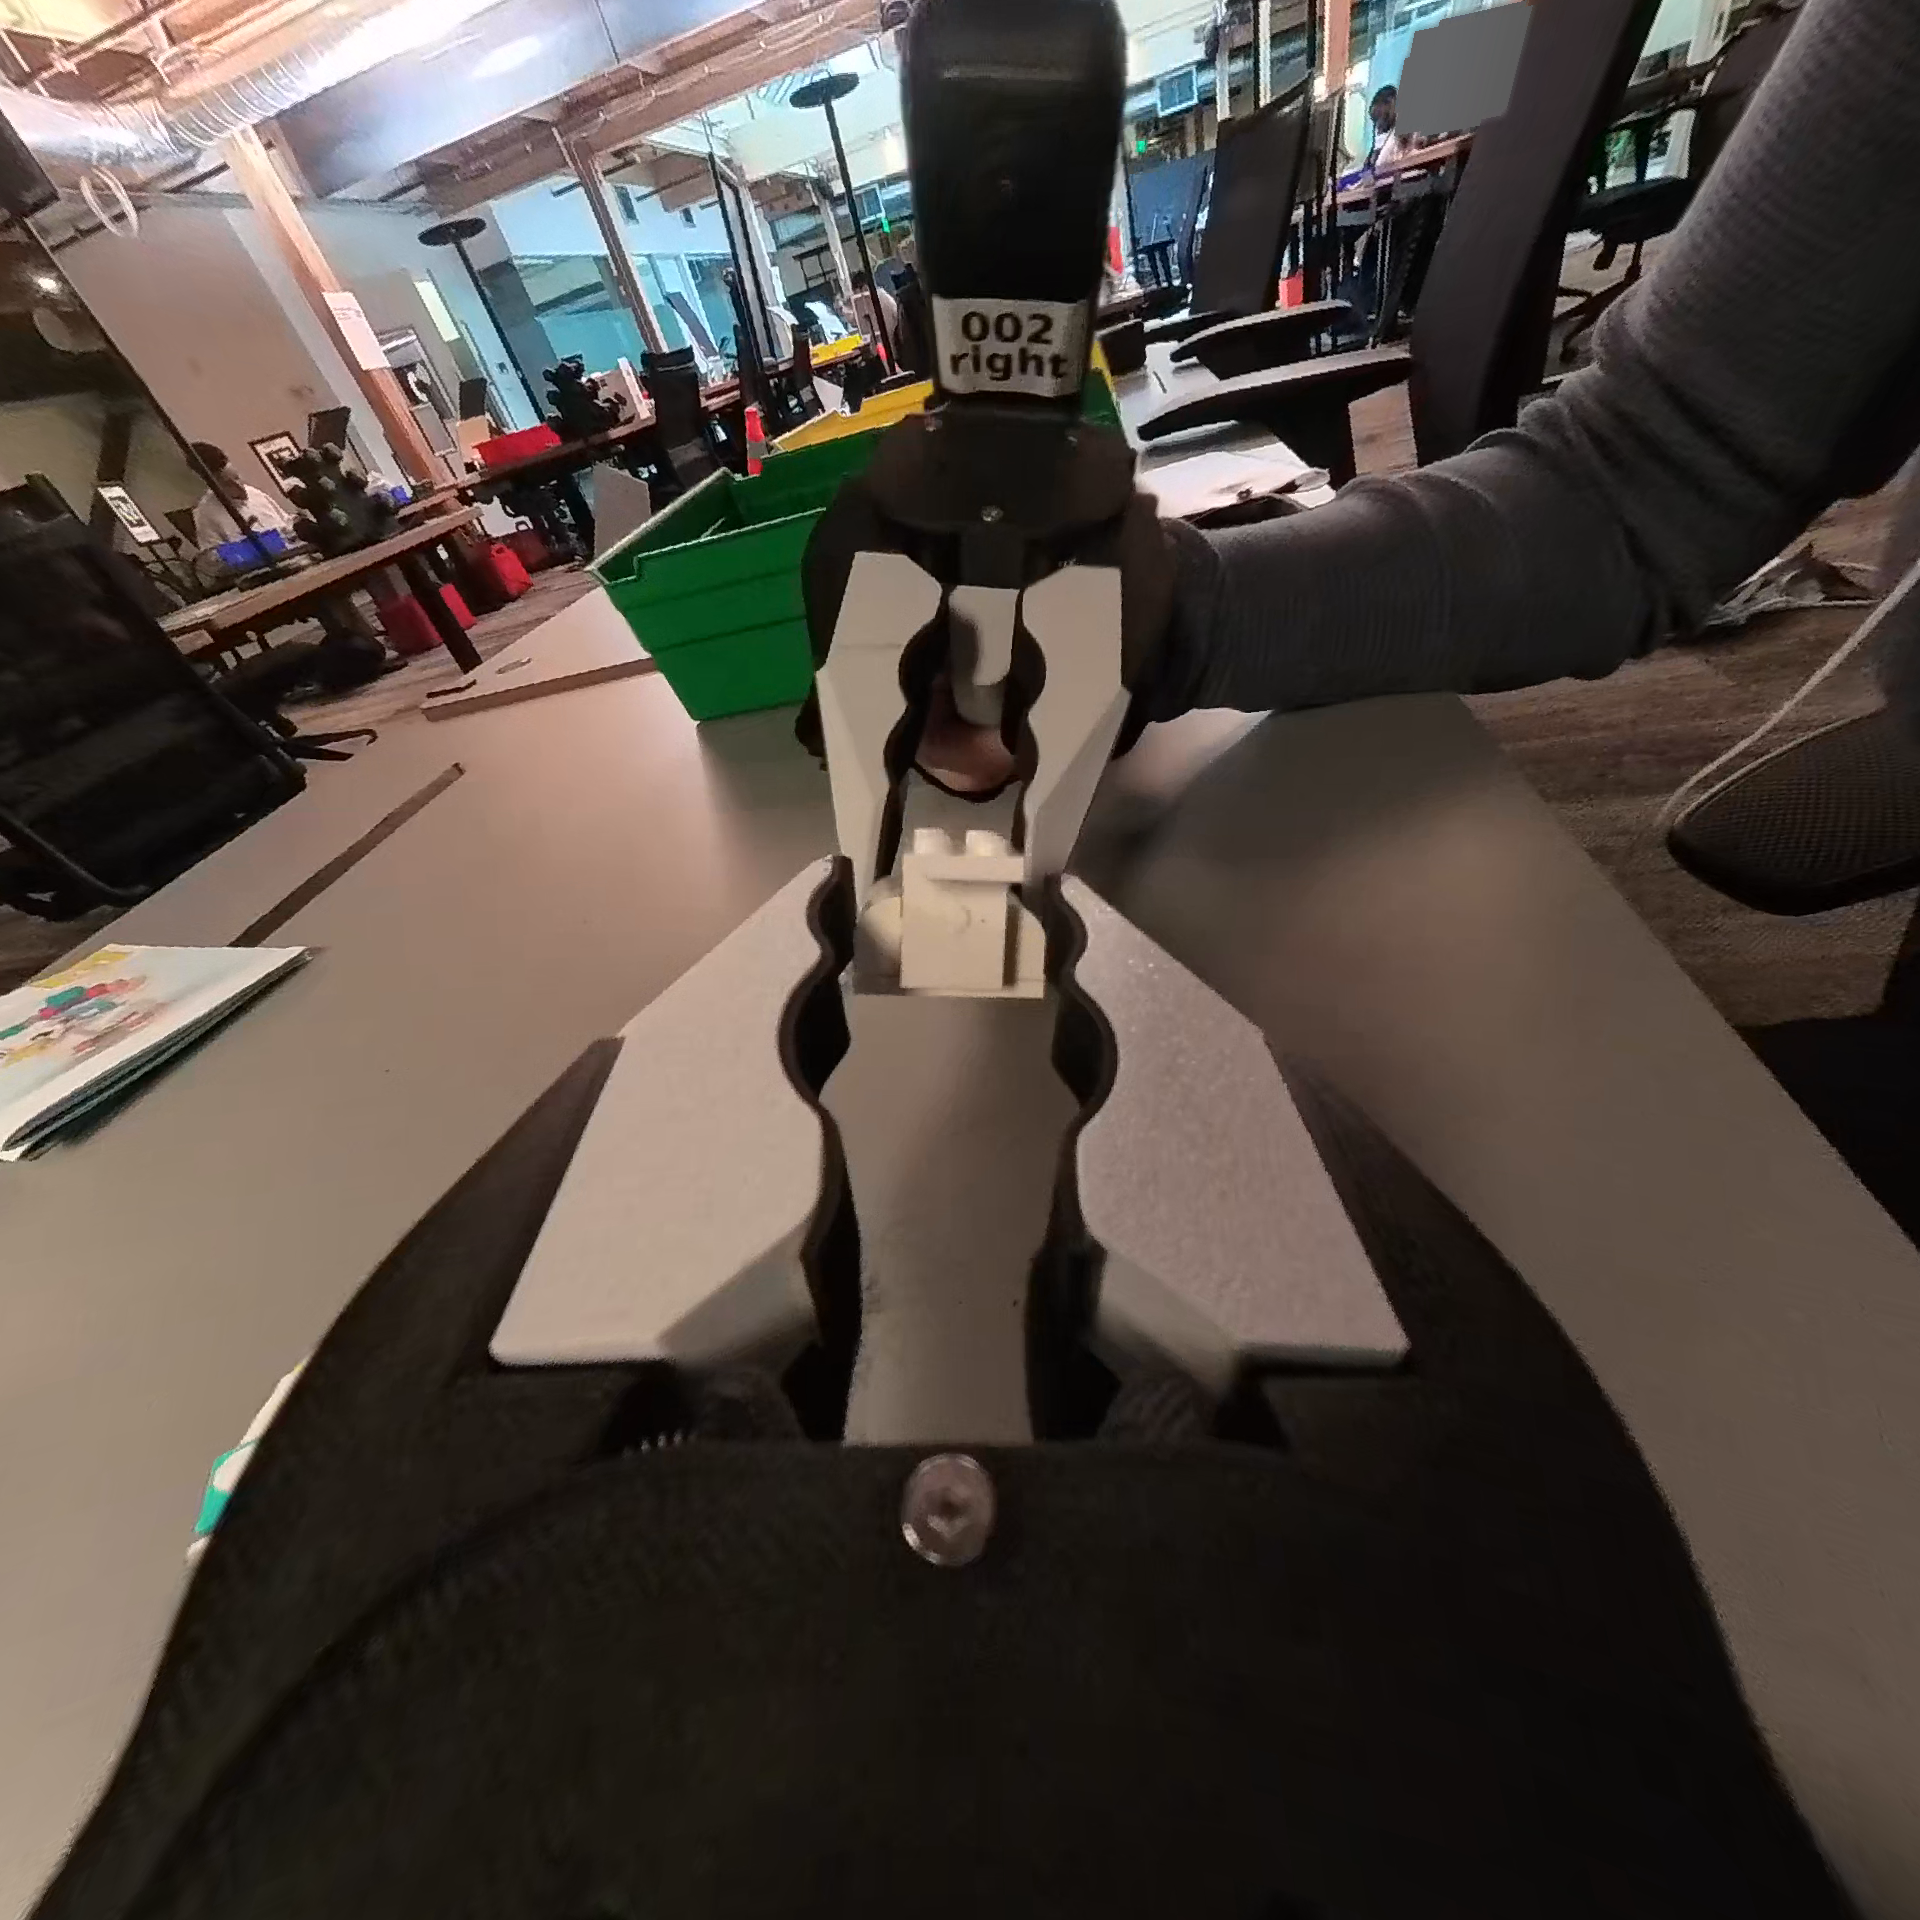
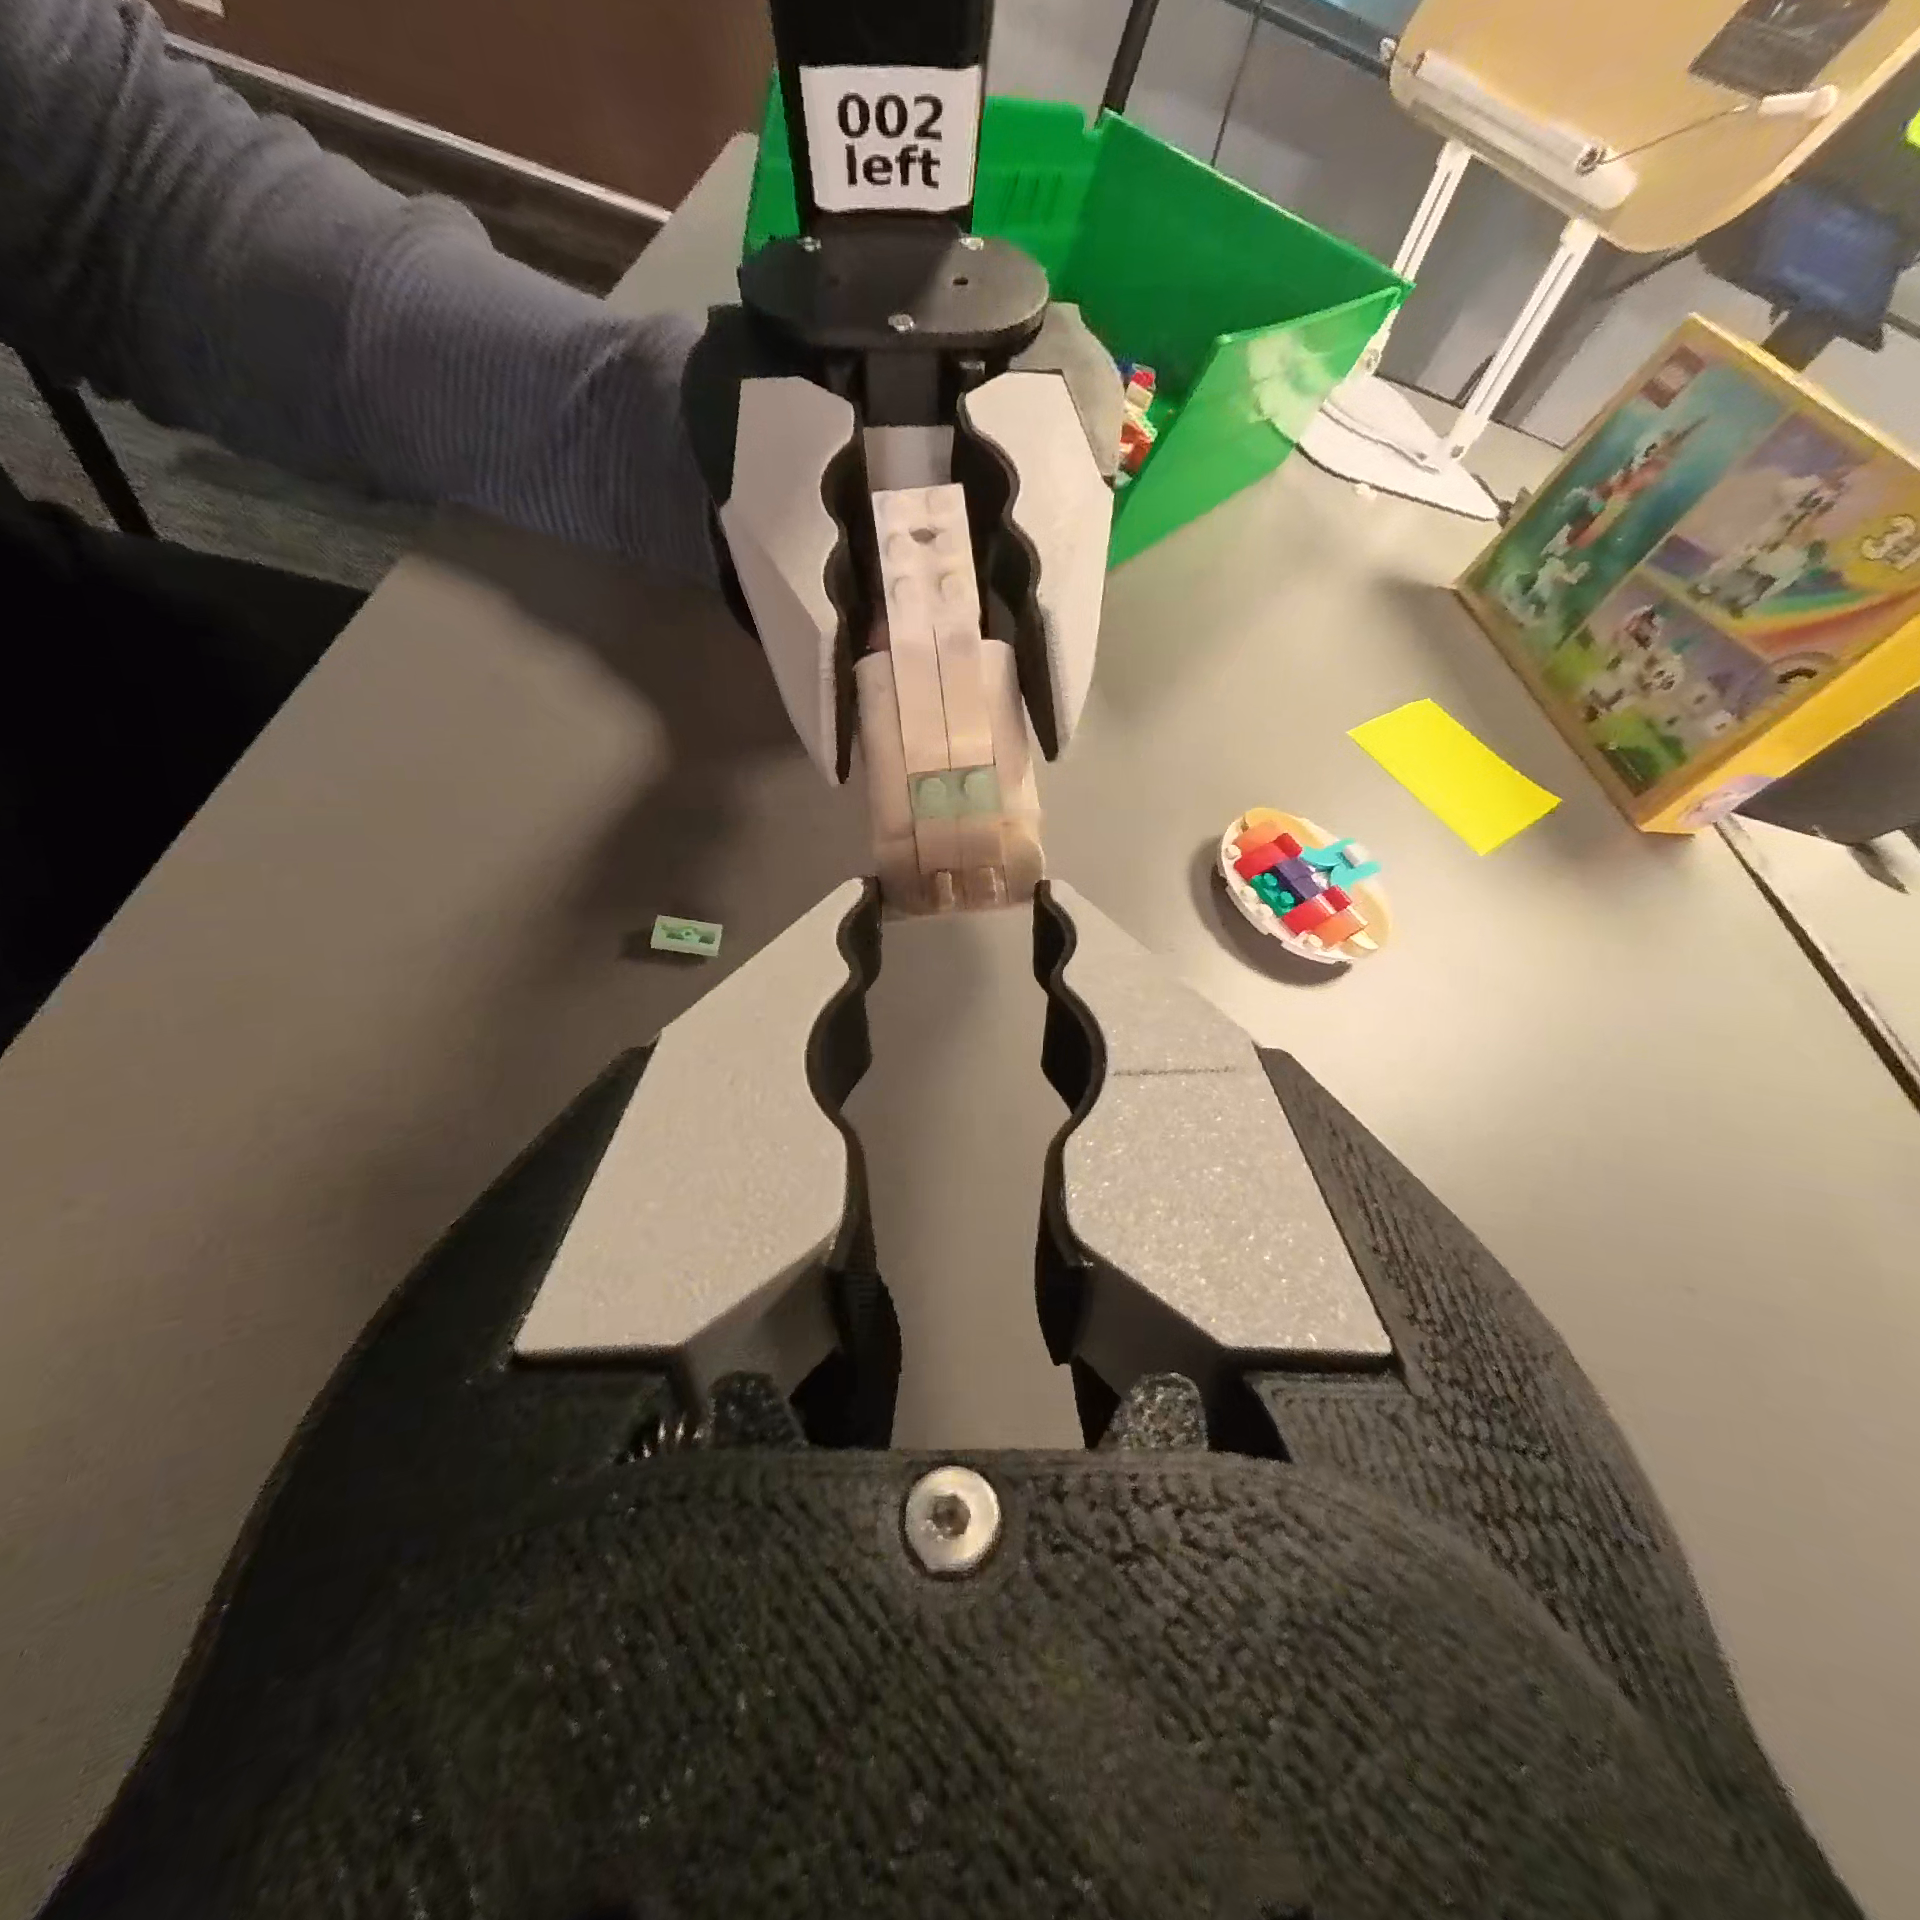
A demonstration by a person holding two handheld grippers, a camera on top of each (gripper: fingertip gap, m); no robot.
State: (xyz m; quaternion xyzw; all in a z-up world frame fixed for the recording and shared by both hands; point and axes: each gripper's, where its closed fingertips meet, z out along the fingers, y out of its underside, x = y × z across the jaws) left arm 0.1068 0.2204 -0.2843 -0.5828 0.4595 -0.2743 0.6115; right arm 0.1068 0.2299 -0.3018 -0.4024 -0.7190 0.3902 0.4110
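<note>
**Both tongs meet over one white brick model**

You are working over a plain grey table (image 2: 1455, 1195) in an open workshop with wooden ceiling beams, bare ducts, long benches and black office chairs (image 1: 1299, 343). On the table lie a picture booklet (image 1: 135, 1029) to the left, and on the other side a yellow paper slip (image 2: 1455, 774), a colourful toy box (image 2: 1714, 582) and one small pale green plate piece (image 2: 688, 935) lying alone.

A green bin (image 2: 1226, 312) stands at the far edge, with loose coloured bricks (image 2: 1138, 416) in its bottom. The left wrist view shows green bins nested together with a yellow bin (image 1: 862, 410) behind them. A small round white dish (image 2: 1233, 868) near the yellow slip holds red, orange, purple and teal pieces (image 2: 1299, 883).

Your left gripper (image 1: 945, 894) is clamped on the white brick model (image 2: 940, 727), which lies lengthwise between its fingers and pokes out past the tips, above the table. Your right gripper (image 2: 951, 899) faces it head on. Its fingertips (image 2: 1044, 914) sit on either side of the model's free end, with the jaws only partly apart. I cannot tell whether they are actually pinching it. Your grey sleeve (image 2: 312, 312) shows behind the left gripper.
</note>
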